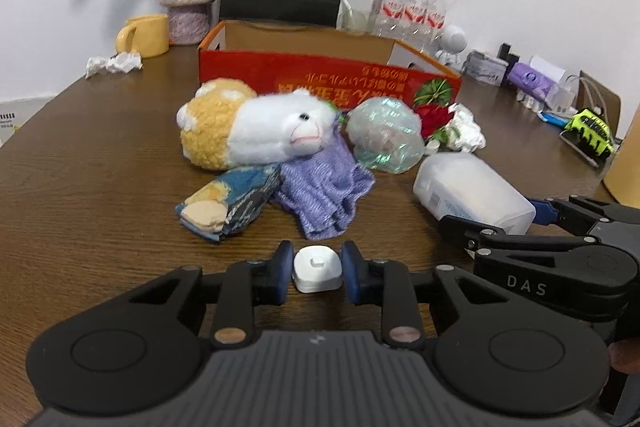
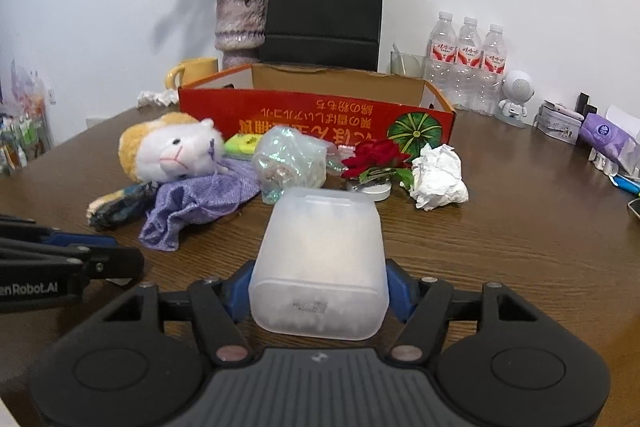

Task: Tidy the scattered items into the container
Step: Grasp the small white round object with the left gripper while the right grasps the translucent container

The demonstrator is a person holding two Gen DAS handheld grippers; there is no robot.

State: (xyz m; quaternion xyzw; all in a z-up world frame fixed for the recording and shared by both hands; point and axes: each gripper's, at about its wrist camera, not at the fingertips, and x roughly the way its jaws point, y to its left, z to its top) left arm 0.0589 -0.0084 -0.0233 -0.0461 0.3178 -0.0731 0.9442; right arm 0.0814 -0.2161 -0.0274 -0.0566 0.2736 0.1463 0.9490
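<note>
Brown wood-grain table (image 1: 100,187) is carrying the clutter, white wall behind. Left gripper (image 1: 316,269) is sitting narrow around a small white plug-like piece (image 1: 317,268), blue pads at both its sides and seemingly pressing. Right gripper (image 2: 318,291) is bracketing a frosted plastic tub (image 2: 320,267) lying on its side, pads against its flanks. Judgement: pick-up step, both grasps being made, nothing lifted yet. Next move is calling for a lift and carry over the near wall of the red cardboard box (image 2: 316,115), which is standing open behind the pile; its inside is hidden by that wall, so contents unknown. Remaining: plush toy (image 2: 168,151), purple cloth (image 2: 200,203), crinkled film bag (image 2: 292,159), crumpled tissue (image 2: 438,177), red rose (image 2: 378,153).
</note>
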